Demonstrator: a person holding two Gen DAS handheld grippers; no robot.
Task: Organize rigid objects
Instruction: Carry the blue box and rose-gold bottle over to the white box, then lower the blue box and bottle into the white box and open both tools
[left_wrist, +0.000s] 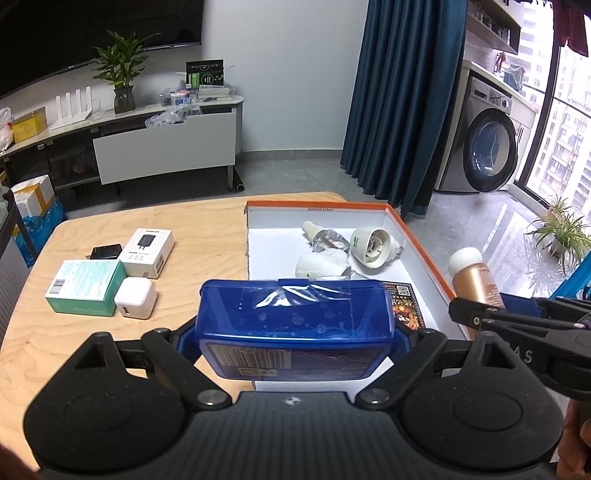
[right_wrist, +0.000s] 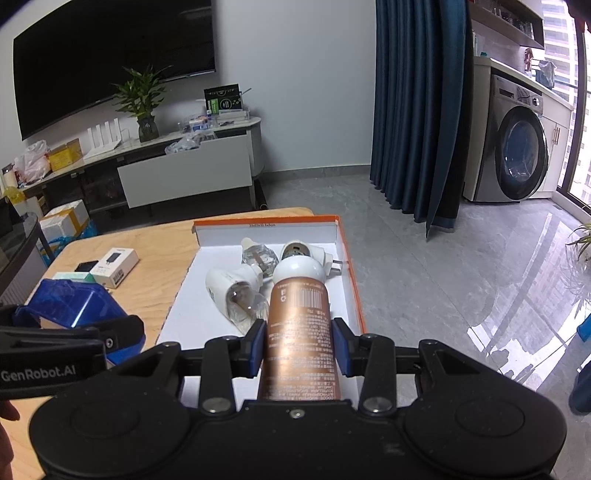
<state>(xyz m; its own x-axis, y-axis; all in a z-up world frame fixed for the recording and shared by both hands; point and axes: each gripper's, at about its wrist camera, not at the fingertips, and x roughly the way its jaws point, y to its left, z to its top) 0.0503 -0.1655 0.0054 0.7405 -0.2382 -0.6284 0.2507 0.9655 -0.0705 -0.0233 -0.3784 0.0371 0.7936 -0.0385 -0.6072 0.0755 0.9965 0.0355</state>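
My left gripper is shut on a blue plastic box, held above the near left corner of the orange-rimmed white tray. The same blue box shows at the left of the right wrist view. My right gripper is shut on a copper bottle with a white cap, lying along the fingers over the tray. In the left wrist view this bottle sits at the tray's right rim. Inside the tray lie white plug-in devices and a clear refill bottle.
On the wooden table left of the tray lie a green box, a white charger box, a white cube charger and a small black item. A TV cabinet, blue curtain and washing machine stand beyond.
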